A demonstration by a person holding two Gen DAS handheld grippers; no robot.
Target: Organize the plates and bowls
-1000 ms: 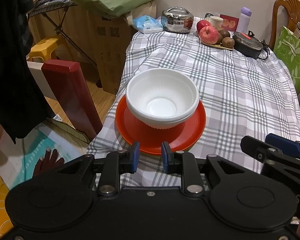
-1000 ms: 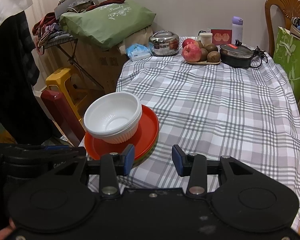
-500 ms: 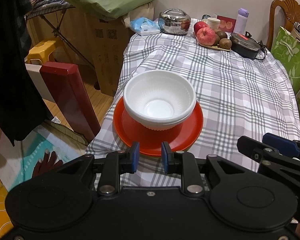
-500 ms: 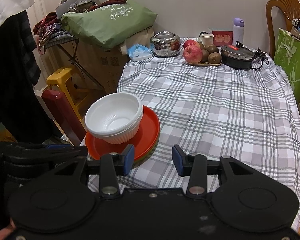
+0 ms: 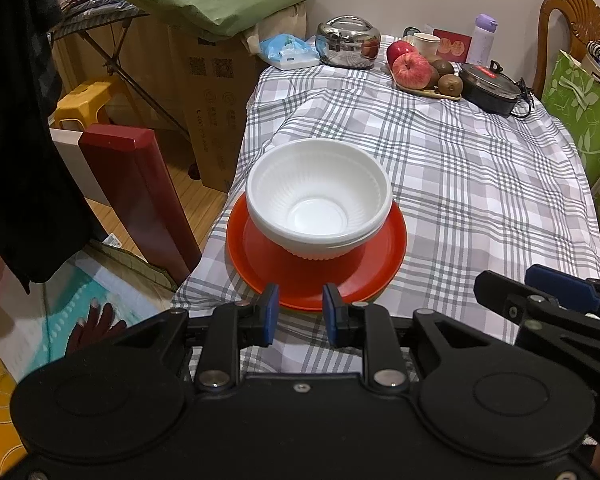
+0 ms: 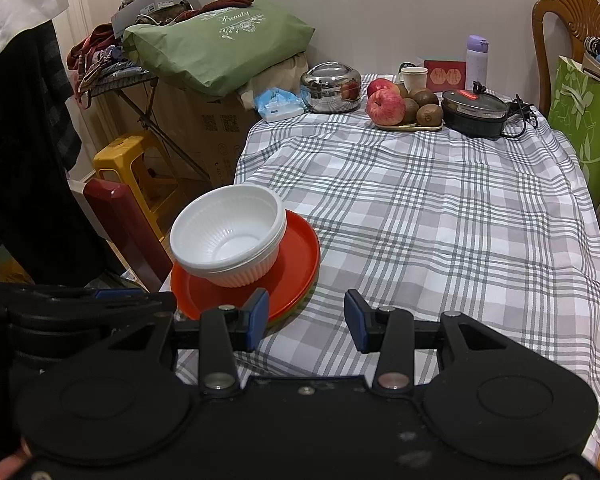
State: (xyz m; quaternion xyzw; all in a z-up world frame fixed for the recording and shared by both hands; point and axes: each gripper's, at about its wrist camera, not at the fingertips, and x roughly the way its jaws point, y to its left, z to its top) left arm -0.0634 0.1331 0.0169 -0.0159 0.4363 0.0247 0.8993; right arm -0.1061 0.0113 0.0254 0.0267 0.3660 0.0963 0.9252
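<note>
Checked tablecloth [image 5: 460, 184] under stacked white bowls [image 5: 318, 196]

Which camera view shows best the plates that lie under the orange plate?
The right wrist view: beneath the orange plate a green edge shows along its near right rim. The left wrist view looks more from above, so only a thin green sliver shows.

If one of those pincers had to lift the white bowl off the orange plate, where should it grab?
Probably the rim of the white bowl, on its near edge. The bowl sits upright and open, with a thin lip, so one finger can go inside and one outside. The left gripper hangs open just before it. It looks like nested bowls, so several may lift together off the orange plate.
</note>
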